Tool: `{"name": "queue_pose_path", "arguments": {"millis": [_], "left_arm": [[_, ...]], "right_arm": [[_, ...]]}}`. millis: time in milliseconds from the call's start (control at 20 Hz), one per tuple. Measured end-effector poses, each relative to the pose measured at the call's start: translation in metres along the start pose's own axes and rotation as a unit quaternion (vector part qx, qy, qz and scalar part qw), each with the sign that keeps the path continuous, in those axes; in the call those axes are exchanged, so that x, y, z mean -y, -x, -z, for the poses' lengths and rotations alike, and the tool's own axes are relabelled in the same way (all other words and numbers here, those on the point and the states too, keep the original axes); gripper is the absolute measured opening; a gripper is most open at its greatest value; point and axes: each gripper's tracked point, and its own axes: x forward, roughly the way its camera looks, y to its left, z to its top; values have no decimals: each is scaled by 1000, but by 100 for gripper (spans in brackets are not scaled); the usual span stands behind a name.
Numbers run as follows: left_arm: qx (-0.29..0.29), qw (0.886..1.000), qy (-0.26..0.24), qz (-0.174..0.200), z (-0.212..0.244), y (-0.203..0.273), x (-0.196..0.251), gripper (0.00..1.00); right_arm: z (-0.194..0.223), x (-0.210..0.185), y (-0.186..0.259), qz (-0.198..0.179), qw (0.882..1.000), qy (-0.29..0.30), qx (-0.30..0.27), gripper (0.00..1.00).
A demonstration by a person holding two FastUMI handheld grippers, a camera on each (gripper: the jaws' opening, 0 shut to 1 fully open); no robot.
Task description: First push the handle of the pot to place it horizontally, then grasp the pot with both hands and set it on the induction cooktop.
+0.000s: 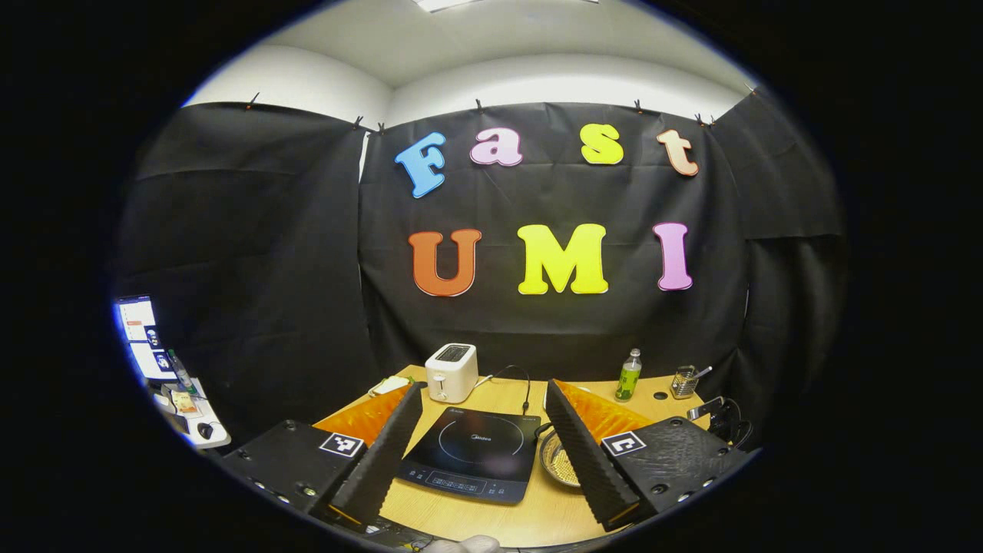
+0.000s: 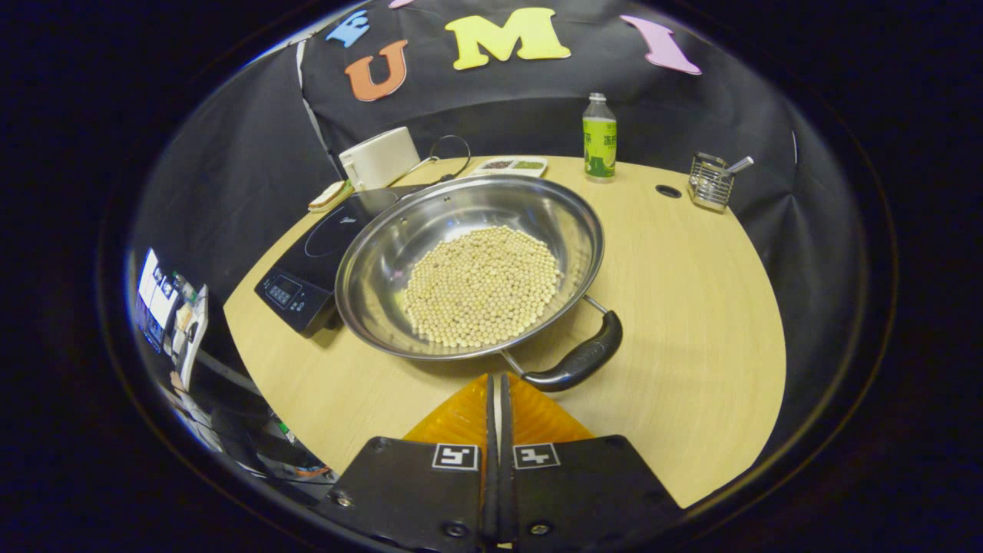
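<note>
The first step looked to be in hand: the handle had yet to be pushed round. In the right gripper view the wide, shallow stainless-steel pot (image 2: 468, 261), holding a bed of pale round beans (image 2: 482, 284), sat on the light wooden table (image 2: 691, 307), its far-left rim against or overlapping the flat black induction cooktop (image 2: 307, 265). Its curved black handle (image 2: 580, 357) pointed toward the camera and off to the right, at a slant. The right claw (image 2: 496, 384) hung just short of that handle with its two ridged fingers pressed together and nothing between them, a closed tip suited to pushing. By my reading, the next move called for this tip to meet the side of the handle and sweep it round until it lay level across the view, gently enough that the beans stayed put.

The left gripper view gave what the other lacked: the left claw (image 1: 484, 411) spread wide and empty, held above the table, looking straight down over the cooktop (image 1: 472, 453), whose top lay bare. The pot (image 1: 559, 457) peeped out as a sliver beside the right finger. The right gripper view, in turn, showed the handle's slant. Behind stood a white toaster (image 1: 451, 372), a green-labelled plastic bottle (image 2: 599, 138) and a small wire-mesh holder (image 2: 710, 180).
</note>
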Motion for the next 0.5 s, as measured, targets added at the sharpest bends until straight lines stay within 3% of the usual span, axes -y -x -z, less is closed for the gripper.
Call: {"name": "queue_pose_path", "arguments": {"millis": [500], "left_arm": [[-4,1000,6,-25,-2,-20,34,97]], "right_arm": [[-26,53,-7,1,1000,23,-11,0]]}}
